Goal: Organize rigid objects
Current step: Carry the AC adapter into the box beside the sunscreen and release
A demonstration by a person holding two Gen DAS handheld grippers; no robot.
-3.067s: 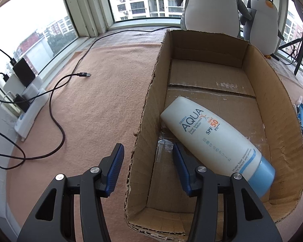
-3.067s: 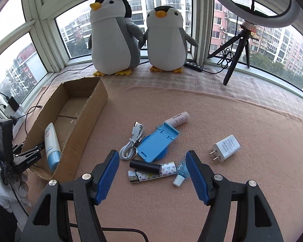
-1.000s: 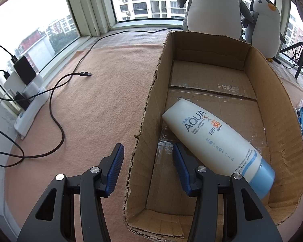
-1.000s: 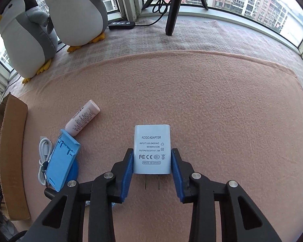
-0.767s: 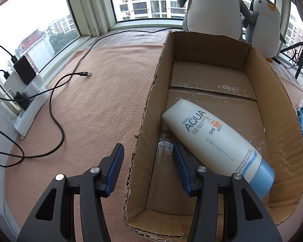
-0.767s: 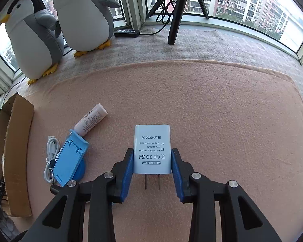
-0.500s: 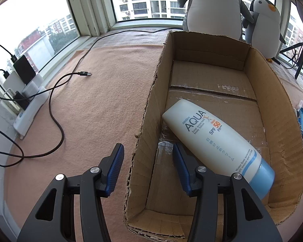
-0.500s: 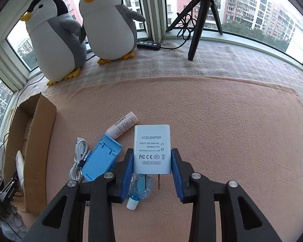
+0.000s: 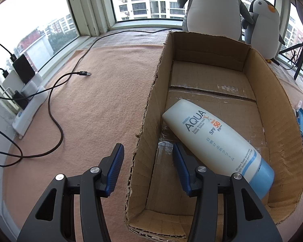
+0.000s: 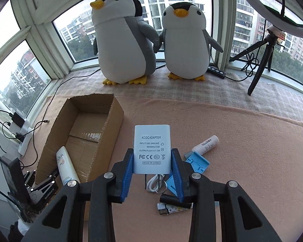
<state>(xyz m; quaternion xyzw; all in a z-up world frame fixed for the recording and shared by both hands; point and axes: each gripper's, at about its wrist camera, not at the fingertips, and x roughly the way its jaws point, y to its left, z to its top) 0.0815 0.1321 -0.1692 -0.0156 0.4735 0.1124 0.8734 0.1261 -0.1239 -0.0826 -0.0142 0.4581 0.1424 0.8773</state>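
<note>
My right gripper [image 10: 152, 151] is shut on a white AC/DC adapter [image 10: 152, 139], held above the pink mat with its prongs towards me. An open cardboard box [image 10: 115, 121] lies just left of it. In the box rests a white sunscreen bottle [image 10: 65, 167] with a blue cap. In the left wrist view my left gripper [image 9: 147, 149] straddles the box's [image 9: 282, 131] left wall near its front corner. Its blue pads stand apart from the cardboard on both sides. The sunscreen bottle [image 9: 212, 141] lies diagonally beside the right finger.
Under the adapter lie a blue holder [image 10: 198, 161], a white tube [image 10: 207, 144], a coiled white cable [image 10: 154, 181] and a black cylinder [image 10: 171, 198]. Two plush penguins [image 10: 121, 40] and a tripod [image 10: 260, 60] stand by the windows. A black cable [image 9: 56, 104] trails left of the box.
My right gripper has risen and swung left with the adapter, so the box and both penguins are now ahead of it. The left gripper has not moved.
</note>
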